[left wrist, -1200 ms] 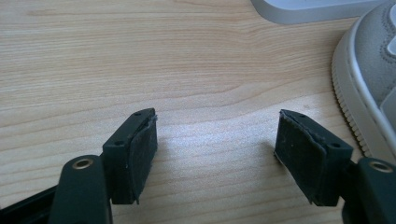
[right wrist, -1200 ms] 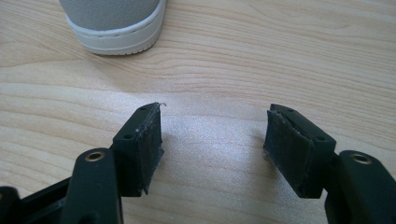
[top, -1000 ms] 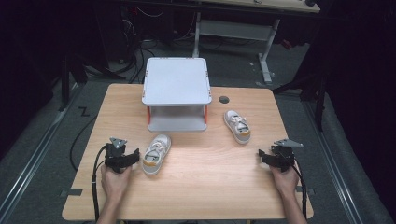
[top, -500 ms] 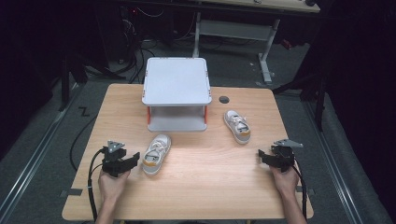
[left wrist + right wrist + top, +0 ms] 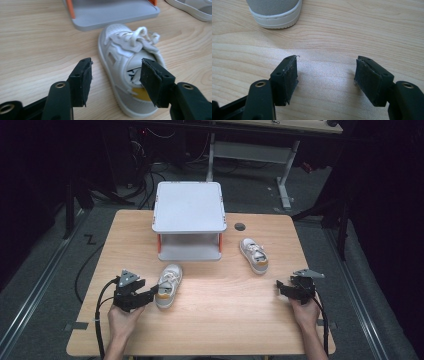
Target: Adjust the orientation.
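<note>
A: Wooden table (image 5: pixel 210 320) filled the middle of the high view; grey two-tier stand (image 5: pixel 189 222) stood at upper centre.

B: Left gripper (image 5: pixel 150 296)?

A: Lower left. Its jaws had just been closing around the heel of the near white shoe (image 5: pixel 167 285); the right pad covered the heel rim, grip not certain. In the left gripper view that shoe (image 5: pixel 130 65) sat centre-right.

B: Right gripper (image 5: pixel 280 289)?

A: Lower right, jaws spread, nothing between them. Second shoe (image 5: pixel 254 255) lay right of the stand.
</note>
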`<state>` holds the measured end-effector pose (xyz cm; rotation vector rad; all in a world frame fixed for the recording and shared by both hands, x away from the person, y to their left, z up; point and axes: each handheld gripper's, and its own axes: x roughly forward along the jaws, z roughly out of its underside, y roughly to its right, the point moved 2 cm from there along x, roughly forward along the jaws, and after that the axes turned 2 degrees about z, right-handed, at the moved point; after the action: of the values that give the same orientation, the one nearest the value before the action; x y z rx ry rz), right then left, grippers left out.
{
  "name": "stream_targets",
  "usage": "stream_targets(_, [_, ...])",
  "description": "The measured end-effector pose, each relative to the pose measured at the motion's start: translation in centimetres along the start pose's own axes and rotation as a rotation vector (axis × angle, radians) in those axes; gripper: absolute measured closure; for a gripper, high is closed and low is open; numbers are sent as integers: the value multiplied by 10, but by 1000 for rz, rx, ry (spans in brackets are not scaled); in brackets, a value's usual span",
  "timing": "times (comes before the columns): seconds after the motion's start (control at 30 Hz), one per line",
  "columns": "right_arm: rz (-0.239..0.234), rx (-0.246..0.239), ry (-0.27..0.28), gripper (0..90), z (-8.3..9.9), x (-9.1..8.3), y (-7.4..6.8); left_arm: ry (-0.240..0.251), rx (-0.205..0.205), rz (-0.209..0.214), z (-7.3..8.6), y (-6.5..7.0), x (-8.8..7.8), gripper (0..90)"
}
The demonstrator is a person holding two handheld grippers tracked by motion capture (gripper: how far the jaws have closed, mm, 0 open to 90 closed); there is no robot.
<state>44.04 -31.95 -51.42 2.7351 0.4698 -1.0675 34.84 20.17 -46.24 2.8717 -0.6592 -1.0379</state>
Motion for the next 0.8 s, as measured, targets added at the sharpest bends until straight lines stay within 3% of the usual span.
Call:
stream_targets(0.2, [0, 0, 0, 344, 0, 0, 0, -108, 48, -14, -8, 9, 31, 483])
stream_targets(0.27, [0, 0, 0, 344, 0, 0, 0, -120, 54, -12, -8, 10, 35, 502])
stream_targets(0.47, [0, 0, 0, 344, 0, 0, 0, -102, 61, -53, -7, 6, 34, 663])
stream_targets(0.5, [0, 0, 0, 344, 0, 0, 0, -99, 68, -71, -7, 7, 33, 680])
stream_targets(0.53, [0, 1, 0, 344, 0, 0, 0, -96, 92, -117, -8, 8, 31, 748])
stream_targets(0.57, [0, 0, 0, 344, 0, 0, 0, -96, 92, -117, -8, 8, 31, 772])
stream_targets(0.63, [0, 0, 0, 344, 0, 0, 0, -101, 116, -171, -10, 10, 28, 817])
stream_targets(0.8, [1, 1, 0, 342, 0, 0, 0, -80, 114, -171, -15, 22, 29, 844])
